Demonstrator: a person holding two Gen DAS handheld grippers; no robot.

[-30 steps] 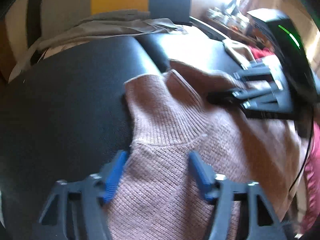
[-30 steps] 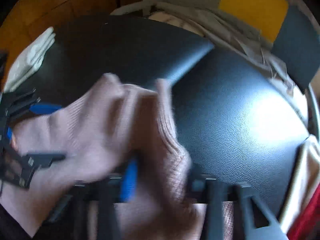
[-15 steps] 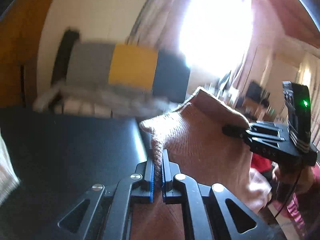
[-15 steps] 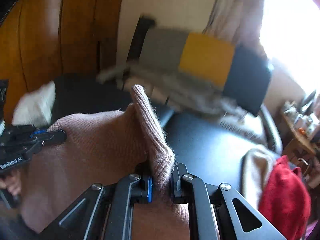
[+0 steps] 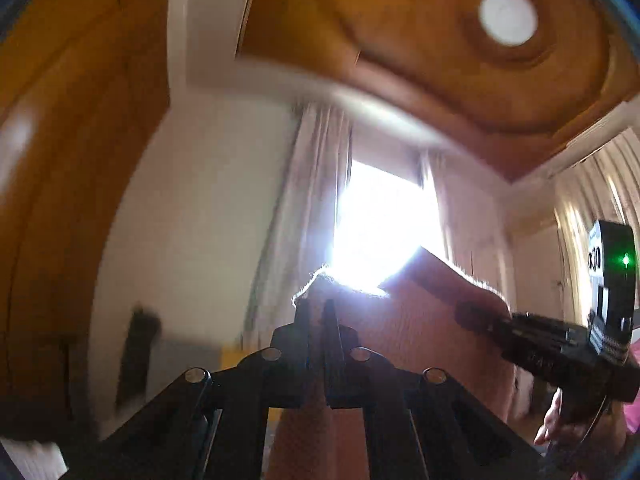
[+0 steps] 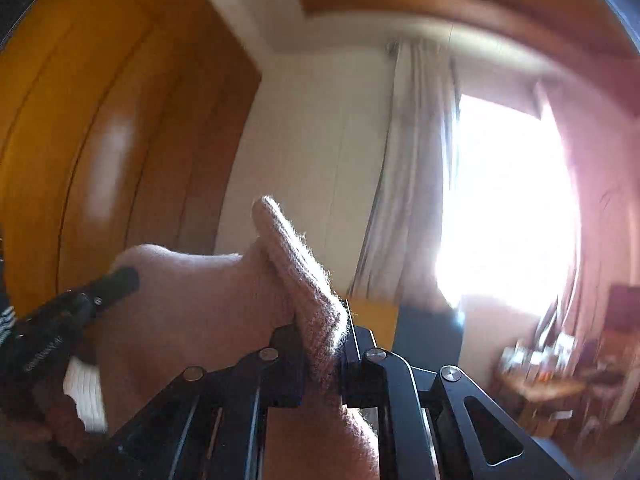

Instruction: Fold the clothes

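Observation:
A pink knit sweater (image 5: 416, 344) hangs stretched between my two grippers, held up high in the air. My left gripper (image 5: 316, 312) is shut on one top edge of it. My right gripper (image 6: 320, 344) is shut on the other top edge of the sweater (image 6: 224, 304). In the left wrist view the right gripper (image 5: 472, 316) shows at the right, its tips on the cloth. In the right wrist view the left gripper (image 6: 124, 280) shows at the left, its tips on the cloth. Both cameras point up toward the wall and ceiling.
A bright window (image 5: 380, 224) with pale curtains (image 6: 408, 168) is ahead. Wooden panels (image 6: 100, 140) stand at the left and a wooden ceiling (image 5: 420, 40) above. A cluttered table (image 6: 556, 376) is at the right. A white folded cloth (image 6: 86, 396) lies low at left.
Both grippers closed on the sweater's top edge and lifted it off the black surface. The cameras have tilted up from the surface to the wall, window and ceiling.

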